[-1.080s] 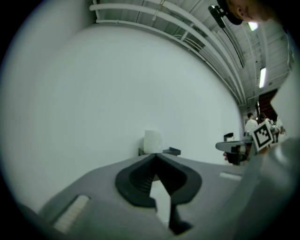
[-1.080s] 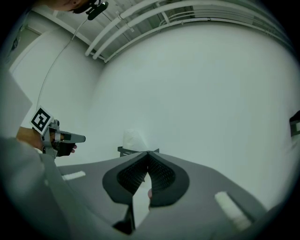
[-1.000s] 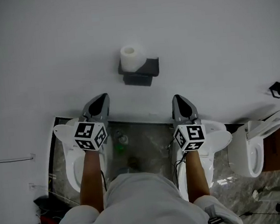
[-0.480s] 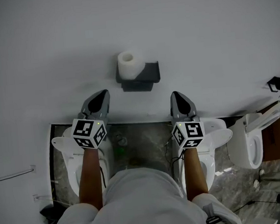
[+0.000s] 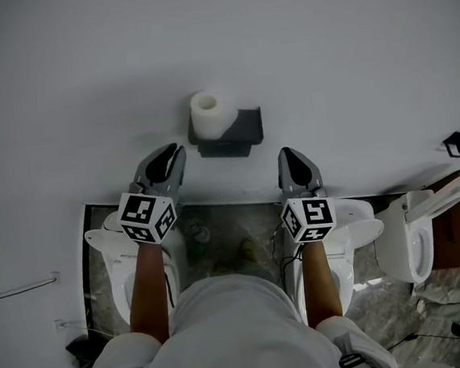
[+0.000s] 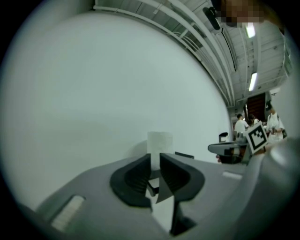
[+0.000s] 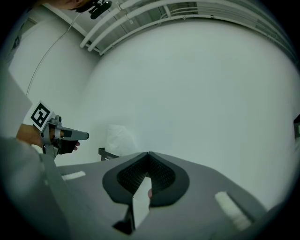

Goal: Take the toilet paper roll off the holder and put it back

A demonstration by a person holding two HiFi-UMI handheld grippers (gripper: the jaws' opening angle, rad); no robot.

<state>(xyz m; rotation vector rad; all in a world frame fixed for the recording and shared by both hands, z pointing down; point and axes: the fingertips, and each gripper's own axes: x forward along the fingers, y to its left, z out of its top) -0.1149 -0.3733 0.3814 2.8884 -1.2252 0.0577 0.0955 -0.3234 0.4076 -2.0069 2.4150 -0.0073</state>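
Observation:
A white toilet paper roll [image 5: 205,113] stands upright on the left end of a dark wall holder [image 5: 233,133]. My left gripper [image 5: 174,152] hovers just below and left of the roll, apart from it. Its jaws are opening, with a narrow gap and nothing between them. In the left gripper view the roll [image 6: 160,143] shows straight ahead beyond my left gripper [image 6: 155,157]. My right gripper [image 5: 286,153] hangs below the holder's right end, shut and empty. In the right gripper view, the roll [image 7: 118,138] lies left of my right gripper [image 7: 148,153].
White toilets [image 5: 112,259] [image 5: 360,231] [image 5: 406,247] stand on the marble floor below the wall. A small black hook [image 5: 459,146] sits on the wall at far right. People [image 6: 241,124] stand in the background of the left gripper view.
The left gripper has crept a little closer to the roll and angled toward it. The right gripper has hardly moved. The head view has shifted slightly.

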